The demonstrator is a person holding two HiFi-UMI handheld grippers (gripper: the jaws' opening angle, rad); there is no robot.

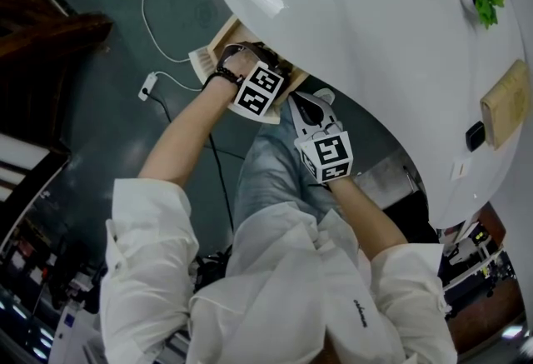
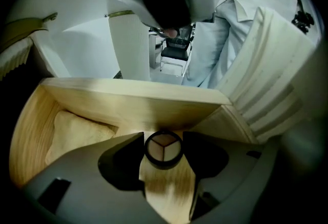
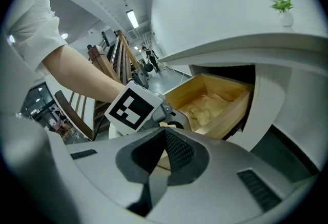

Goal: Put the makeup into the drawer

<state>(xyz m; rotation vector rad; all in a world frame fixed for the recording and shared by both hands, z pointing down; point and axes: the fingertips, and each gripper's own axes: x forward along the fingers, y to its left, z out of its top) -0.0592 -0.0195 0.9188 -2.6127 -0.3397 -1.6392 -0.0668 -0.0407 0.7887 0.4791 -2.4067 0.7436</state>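
Makeup, a round black compact with three pale shades (image 2: 163, 148), sits clamped between the jaws of the left tool (image 2: 163, 157). It is inside the open light-wood drawer (image 2: 128, 105) beneath the white curved tabletop (image 1: 375, 46), and a crumpled cream cloth (image 2: 77, 133) lies at its 9 o'clock. The right tool (image 3: 165, 148), jaws together on nothing, hangs at the left tool's 4 o'clock in the head view. With the drawer open and the compact over its floor, touching or not is unclear, so only set-down and release seem left.
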